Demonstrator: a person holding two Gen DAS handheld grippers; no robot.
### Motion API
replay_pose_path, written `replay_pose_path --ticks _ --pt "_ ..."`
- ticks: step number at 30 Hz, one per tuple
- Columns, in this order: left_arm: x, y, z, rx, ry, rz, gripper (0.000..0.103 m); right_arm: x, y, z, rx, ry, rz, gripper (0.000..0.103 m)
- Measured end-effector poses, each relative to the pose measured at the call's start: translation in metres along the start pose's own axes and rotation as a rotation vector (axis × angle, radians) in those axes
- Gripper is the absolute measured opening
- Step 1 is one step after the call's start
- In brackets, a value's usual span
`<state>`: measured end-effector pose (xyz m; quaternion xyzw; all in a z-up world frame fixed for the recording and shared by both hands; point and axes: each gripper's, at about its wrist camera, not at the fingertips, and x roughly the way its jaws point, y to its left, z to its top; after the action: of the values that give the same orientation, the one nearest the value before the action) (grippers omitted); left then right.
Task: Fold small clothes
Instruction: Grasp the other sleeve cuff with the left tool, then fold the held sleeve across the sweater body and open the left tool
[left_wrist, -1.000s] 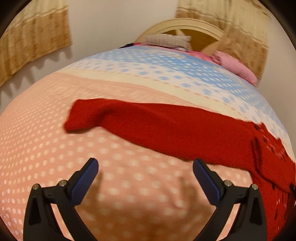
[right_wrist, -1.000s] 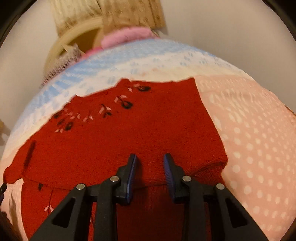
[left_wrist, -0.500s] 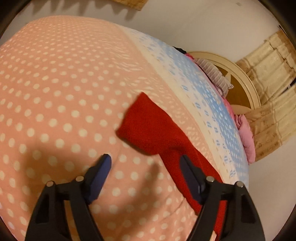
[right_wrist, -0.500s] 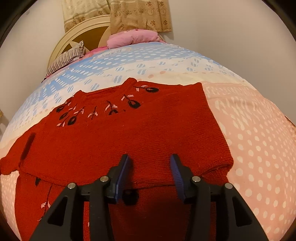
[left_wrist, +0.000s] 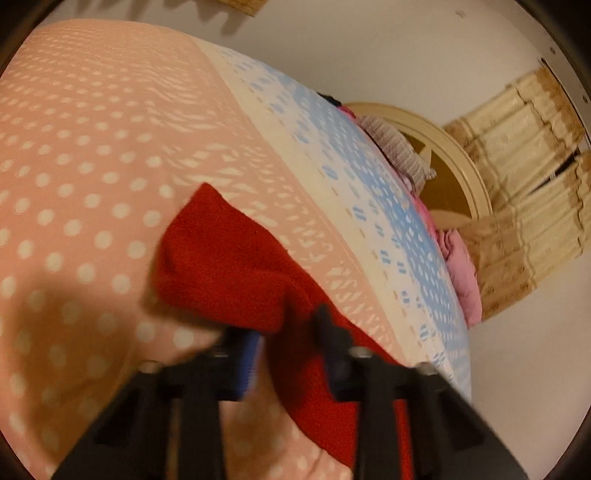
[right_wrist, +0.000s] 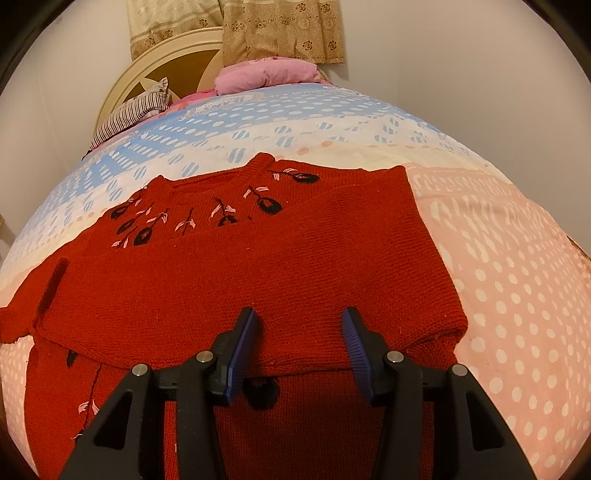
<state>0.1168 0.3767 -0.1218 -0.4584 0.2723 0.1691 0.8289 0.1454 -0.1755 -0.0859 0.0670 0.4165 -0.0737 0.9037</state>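
The red sweater (right_wrist: 258, 288) lies flat on the bed (right_wrist: 517, 280), its body partly folded over itself, black and pink flowers stitched across the chest. One red sleeve (left_wrist: 229, 258) stretches out over the pink dotted part of the bedspread, its cuff end toward 11 o'clock in the left wrist view. The left claw (left_wrist: 288, 347) is closing on this sleeve, red knit between its blue pads; motion blur hides whether they press yet. The right claw (right_wrist: 299, 339) hovers spread just above the folded edge, pinching nothing. At 12 o'clock in the right wrist view lie a pink pillow (right_wrist: 266, 75) and a striped pillow (right_wrist: 133, 112) against a cream headboard (right_wrist: 166, 55).
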Motion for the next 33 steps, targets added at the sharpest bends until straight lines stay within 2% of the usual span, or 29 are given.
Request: replay_pose_path --ticks 3,6,9,12,16,17,18,20,24,28,30,31,32,33 --pt "0.000 0.001 -0.002 0.041 0.001 0.010 0.015 0.000 0.000 0.000 0.000 0.000 0.001 0.050" --pt "-0.005 -0.018 -0.004 0.150 -0.035 0.061 0.013 0.000 0.000 0.000 0.000 0.000 0.001 0.050" --pt "-0.010 -0.051 -0.011 0.274 -0.054 0.057 0.013 0.000 0.000 0.000 0.001 0.000 0.001 0.050" --pt "-0.022 -0.099 -0.032 0.446 -0.086 0.017 0.013 0.000 -0.001 0.000 0.005 -0.001 0.006 0.050" --pt "-0.037 -0.170 -0.090 0.711 -0.109 -0.063 0.013 0.000 -0.002 0.001 0.009 -0.003 0.012 0.050" --pt "-0.039 -0.190 -0.115 0.785 -0.101 -0.095 0.013 0.000 -0.002 0.000 0.010 -0.003 0.013 0.050" --pt "-0.039 -0.198 -0.123 0.813 -0.094 -0.108 0.013 0.000 -0.002 0.000 0.011 -0.004 0.015 0.050" --pt "-0.036 -0.221 -0.162 0.906 -0.060 -0.139 0.013 -0.001 -0.003 0.000 0.015 -0.005 0.020 0.050" --pt "-0.021 -0.244 -0.226 1.029 0.043 -0.138 0.013 -0.001 -0.005 0.000 0.025 -0.008 0.033 0.050" --pt "-0.018 -0.250 -0.275 1.178 0.084 -0.104 0.013 -0.001 -0.005 0.000 0.029 -0.009 0.037 0.050" --pt "-0.017 -0.251 -0.285 1.243 0.102 -0.070 0.020 -0.001 -0.005 0.000 0.029 -0.009 0.037 0.050" --pt "-0.018 -0.253 -0.287 1.255 0.113 -0.070 0.027 -0.001 -0.005 0.000 0.029 -0.009 0.037 0.050" --pt "-0.020 -0.251 -0.283 1.251 0.131 -0.071 0.045 -0.001 -0.005 0.000 0.029 -0.009 0.038 0.051" --pt "-0.023 -0.248 -0.279 1.236 0.146 -0.076 0.055 -0.001 -0.005 0.000 0.028 -0.009 0.040 0.052"
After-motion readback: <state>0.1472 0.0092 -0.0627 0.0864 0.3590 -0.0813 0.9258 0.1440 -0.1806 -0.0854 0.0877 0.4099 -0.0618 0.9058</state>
